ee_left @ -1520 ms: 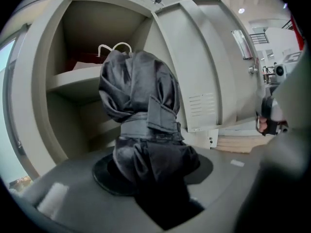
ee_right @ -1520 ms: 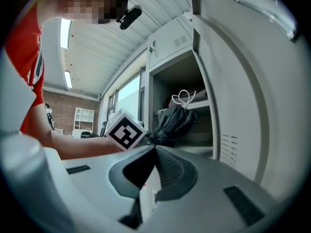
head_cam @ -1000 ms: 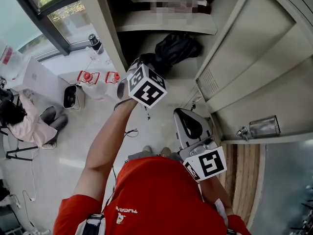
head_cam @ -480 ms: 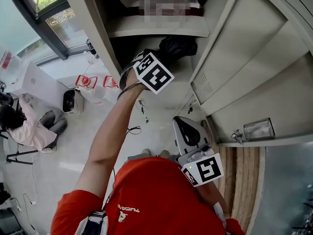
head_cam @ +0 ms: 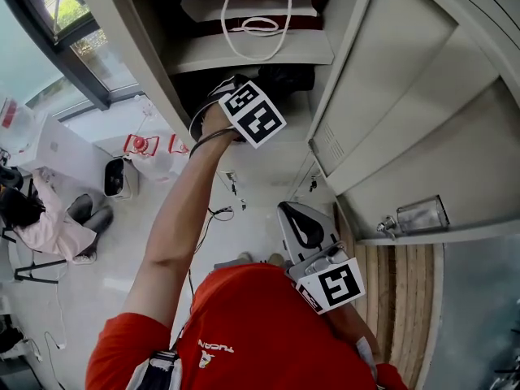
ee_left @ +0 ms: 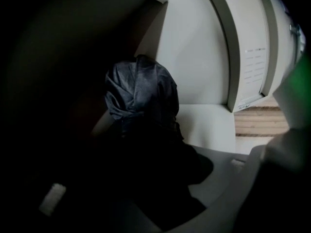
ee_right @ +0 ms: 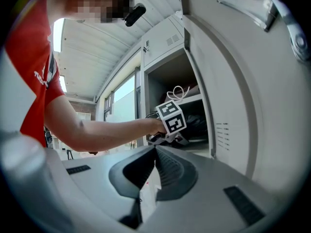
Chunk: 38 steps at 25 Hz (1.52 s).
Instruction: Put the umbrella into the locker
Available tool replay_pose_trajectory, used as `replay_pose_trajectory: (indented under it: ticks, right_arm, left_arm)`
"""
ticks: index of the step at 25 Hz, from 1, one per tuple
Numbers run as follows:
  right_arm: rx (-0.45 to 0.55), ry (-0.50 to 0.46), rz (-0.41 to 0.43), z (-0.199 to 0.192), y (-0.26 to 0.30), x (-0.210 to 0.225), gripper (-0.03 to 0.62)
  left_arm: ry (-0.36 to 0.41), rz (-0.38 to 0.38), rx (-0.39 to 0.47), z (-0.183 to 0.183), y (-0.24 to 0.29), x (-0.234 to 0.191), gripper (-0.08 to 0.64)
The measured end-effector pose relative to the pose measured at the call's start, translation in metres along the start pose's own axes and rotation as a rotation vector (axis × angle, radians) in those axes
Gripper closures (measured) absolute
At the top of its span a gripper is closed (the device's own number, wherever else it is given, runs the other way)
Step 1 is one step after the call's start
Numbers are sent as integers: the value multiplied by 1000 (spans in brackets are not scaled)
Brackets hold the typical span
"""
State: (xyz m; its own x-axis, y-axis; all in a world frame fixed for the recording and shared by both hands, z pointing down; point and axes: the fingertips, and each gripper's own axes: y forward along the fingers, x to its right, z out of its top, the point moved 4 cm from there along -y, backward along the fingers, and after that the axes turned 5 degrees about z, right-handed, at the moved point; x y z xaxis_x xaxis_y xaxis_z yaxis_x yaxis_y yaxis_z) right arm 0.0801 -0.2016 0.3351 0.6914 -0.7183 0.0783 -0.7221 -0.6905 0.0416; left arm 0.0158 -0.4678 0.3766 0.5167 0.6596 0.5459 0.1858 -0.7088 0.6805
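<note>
The black folded umbrella (head_cam: 289, 76) lies in the lower compartment of the open locker (head_cam: 244, 55), under its shelf. My left gripper (head_cam: 258, 96) reaches into that compartment, angled down, and is shut on the umbrella. In the left gripper view the dark fabric bundle (ee_left: 141, 89) runs up from between the jaws of the left gripper (ee_left: 160, 178), against the locker's pale inner wall. The right gripper view shows the left gripper (ee_right: 167, 132) at the opening. My right gripper (head_cam: 294, 211) hangs back near the person's body, its jaws (ee_right: 155, 152) shut and empty.
The locker door (head_cam: 390, 80) stands open on the right, with a latch (head_cam: 398, 222) on the neighbouring door. A white bag with loop handles (head_cam: 256, 10) sits on the upper shelf. Bags with red tops (head_cam: 154, 146), a white box and a seated person (head_cam: 45, 214) are on the floor at left.
My left gripper has pushed further into the lower compartment, carrying the umbrella deeper under the shelf. The right gripper has stayed where it was.
</note>
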Motion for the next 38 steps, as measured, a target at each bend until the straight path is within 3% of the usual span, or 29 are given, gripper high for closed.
replay_pose_trajectory:
  ticks: [9, 13, 22, 26, 28, 33, 38]
  right_arm:
    - [-24, 5, -7, -6, 2, 0, 589]
    - [-34, 4, -8, -8, 4, 0, 589]
    - [-49, 1, -23, -9, 3, -1, 589]
    - [-56, -3, -19, -10, 5, -3, 589]
    - [-57, -6, -18, -10, 6, -3, 589]
    - [-57, -8, -14, -10, 7, -5, 589]
    - [-48, -1, -23, -10, 4, -3, 589]
  left_arm:
    - [171, 128, 45, -5, 27, -10, 334]
    - [203, 158, 36, -5, 35, -16, 333]
    - [171, 125, 29, -3, 40, -24, 311]
    - [161, 89, 57, -1, 35, -23, 227]
    - [149, 67, 93, 4, 31, -21, 179]
    - [119, 88, 183, 15, 19, -18, 179]
    - [50, 132, 378, 32, -16, -12, 179]
